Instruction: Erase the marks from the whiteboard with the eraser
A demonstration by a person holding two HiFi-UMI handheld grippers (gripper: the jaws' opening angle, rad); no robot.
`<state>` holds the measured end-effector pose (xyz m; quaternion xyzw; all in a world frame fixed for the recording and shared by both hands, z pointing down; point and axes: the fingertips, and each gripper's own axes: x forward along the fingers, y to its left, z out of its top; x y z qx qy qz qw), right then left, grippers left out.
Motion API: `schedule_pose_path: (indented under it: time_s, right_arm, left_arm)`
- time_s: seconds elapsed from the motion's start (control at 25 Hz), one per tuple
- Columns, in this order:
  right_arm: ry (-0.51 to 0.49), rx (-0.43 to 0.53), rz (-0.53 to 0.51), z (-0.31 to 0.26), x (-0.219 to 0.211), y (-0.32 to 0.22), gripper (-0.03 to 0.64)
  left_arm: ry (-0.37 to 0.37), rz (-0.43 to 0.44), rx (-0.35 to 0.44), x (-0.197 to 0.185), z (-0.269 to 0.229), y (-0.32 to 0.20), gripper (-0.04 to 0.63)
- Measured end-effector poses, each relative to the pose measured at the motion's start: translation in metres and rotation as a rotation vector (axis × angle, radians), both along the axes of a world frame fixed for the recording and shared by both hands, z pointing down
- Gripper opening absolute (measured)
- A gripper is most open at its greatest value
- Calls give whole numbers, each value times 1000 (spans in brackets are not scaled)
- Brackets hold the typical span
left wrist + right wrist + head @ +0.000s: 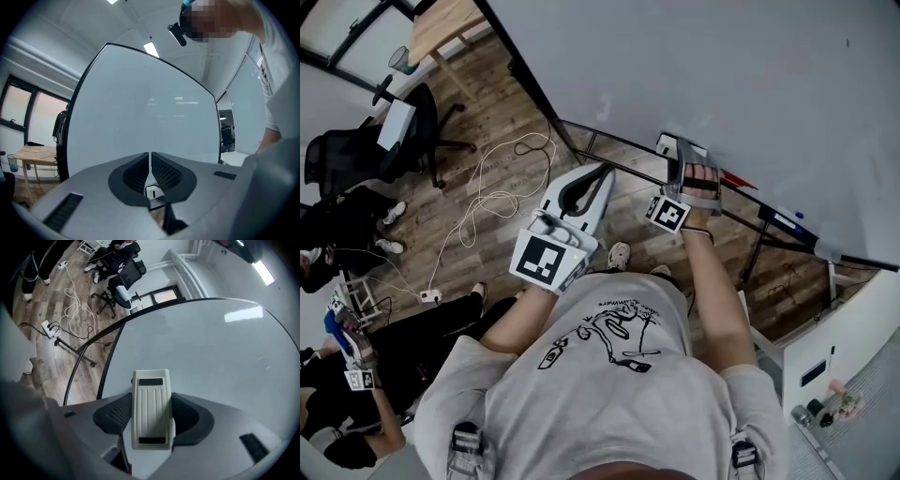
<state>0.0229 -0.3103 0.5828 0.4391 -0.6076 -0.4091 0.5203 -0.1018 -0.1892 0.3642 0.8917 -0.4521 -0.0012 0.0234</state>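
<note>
Whiteboard (211,348) shows no marks in view; erasing looks largely finished. Right gripper (689,178) clamps the eraser (151,408) near the board's lower edge. Left gripper (150,173) closed, empty.

Whiteboard (201,348) face open, probable markers (780,221) below it

A white cable (478,202) loops over the wood-plank floor (487,103) to a power strip (429,296), near a black office chair (417,131), a wooden table (441,28) bearing a cup (401,59), and a seated person in black (412,347).
</note>
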Motion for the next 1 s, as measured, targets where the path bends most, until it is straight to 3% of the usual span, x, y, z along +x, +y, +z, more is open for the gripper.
schedule_pose_path:
  time_s: [0.12, 0.28, 0.56, 0.72, 0.84, 1.0]
  right_arm:
    - [40, -34, -21, 11, 1, 1, 259]
    - [-29, -43, 8, -6, 5, 2, 259]
    - [-159, 103, 86, -79, 46, 11, 259]
    - [-312, 195, 158, -115, 89, 19, 259]
    - [-409, 251, 214, -128, 121, 26, 259]
    - [-458, 285, 216, -127, 131, 29, 259]
  left_arm:
    - [4, 5, 3, 2, -2, -1, 32]
    - [6, 21, 7, 7, -3, -3, 32]
    - [6, 51, 11, 16, -2, -4, 32]
    - [4, 72, 9, 24, -1, -7, 32]
    - [2, 84, 7, 28, 0, -8, 32]
    - [-1, 91, 3, 32, 2, -6, 32]
